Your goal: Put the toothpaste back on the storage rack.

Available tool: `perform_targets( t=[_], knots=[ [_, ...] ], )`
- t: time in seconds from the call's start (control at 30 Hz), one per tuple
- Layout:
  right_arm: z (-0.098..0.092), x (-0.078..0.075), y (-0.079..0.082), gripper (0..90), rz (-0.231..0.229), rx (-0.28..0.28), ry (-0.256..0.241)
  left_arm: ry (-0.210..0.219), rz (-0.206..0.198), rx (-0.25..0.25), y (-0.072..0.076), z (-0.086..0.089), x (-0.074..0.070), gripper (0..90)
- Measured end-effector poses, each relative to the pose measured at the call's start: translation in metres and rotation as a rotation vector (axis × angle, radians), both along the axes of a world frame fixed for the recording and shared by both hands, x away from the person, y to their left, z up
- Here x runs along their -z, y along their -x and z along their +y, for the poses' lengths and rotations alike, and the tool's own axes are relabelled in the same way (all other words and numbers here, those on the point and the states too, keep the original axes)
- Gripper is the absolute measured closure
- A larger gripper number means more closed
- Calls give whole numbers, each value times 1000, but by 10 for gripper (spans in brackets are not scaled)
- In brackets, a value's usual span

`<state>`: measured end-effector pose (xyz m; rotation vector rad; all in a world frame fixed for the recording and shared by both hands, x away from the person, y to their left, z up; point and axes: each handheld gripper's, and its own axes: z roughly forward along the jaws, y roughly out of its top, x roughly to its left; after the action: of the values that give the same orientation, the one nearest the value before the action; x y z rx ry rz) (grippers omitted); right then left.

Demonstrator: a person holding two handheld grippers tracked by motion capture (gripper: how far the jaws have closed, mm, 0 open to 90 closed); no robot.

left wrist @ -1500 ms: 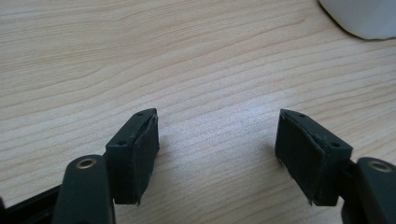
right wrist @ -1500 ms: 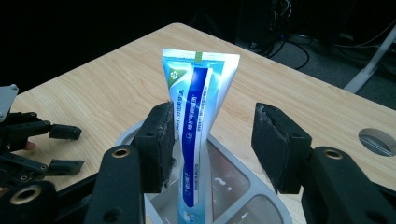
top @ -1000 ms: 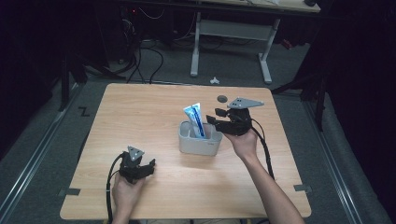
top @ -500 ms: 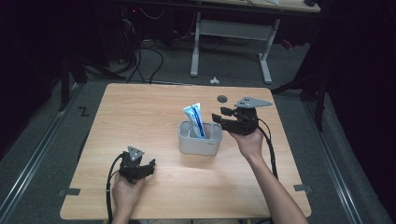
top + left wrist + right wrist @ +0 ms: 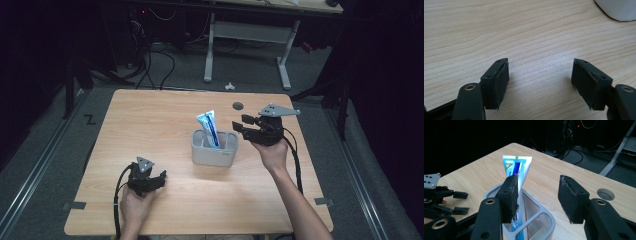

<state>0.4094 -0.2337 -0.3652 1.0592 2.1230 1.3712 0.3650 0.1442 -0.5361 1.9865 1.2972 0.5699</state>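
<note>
A blue and white toothpaste tube (image 5: 208, 127) stands upright in a grey divided holder (image 5: 200, 155) near the middle of the table. My right gripper (image 5: 240, 124) hovers just right of the holder, open, with nothing between its jaws. In the right gripper view the tube (image 5: 518, 167) rises behind the left jaw and the holder (image 5: 544, 222) sits below my right gripper (image 5: 539, 188). My left gripper (image 5: 160, 178) rests low at the table's front left, open and empty. In the left gripper view my left gripper (image 5: 540, 68) spans bare wood, and the holder's corner (image 5: 619, 8) shows at the top right.
The wooden table (image 5: 150, 115) has a round cable hole (image 5: 238, 105) behind the right gripper. A desk frame (image 5: 245, 45) and cables stand on the floor beyond the far edge. A small white object (image 5: 229, 86) lies on the floor there.
My right gripper has drawn back to the right, away from the tube and holder. The left gripper and the tube have not moved.
</note>
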Motion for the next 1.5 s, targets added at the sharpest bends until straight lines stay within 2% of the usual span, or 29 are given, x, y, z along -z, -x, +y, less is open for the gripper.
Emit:
perform_targets(
  t=[0.23, 0.37, 0.77, 1.4, 1.5],
  knots=[
    [-8, -3, 5, 511, -5, 15, 3, 0, 0, 0, 0, 0, 0, 308],
    [-14, -7, 8, 512, -8, 18, -22, 0, 0, 0, 0, 0, 0, 308],
    [-30, -12, 15, 511, -23, 45, -28, 0, -1, 0, 0, 0, 0, 308],
    [-58, -1, 26, 515, -17, 92, -72, 1, -1, 0, 0, 0, 0, 307],
    [-62, 0, 29, 515, -15, 99, -66, 1, -1, 0, 0, 0, 0, 307]
  ],
)
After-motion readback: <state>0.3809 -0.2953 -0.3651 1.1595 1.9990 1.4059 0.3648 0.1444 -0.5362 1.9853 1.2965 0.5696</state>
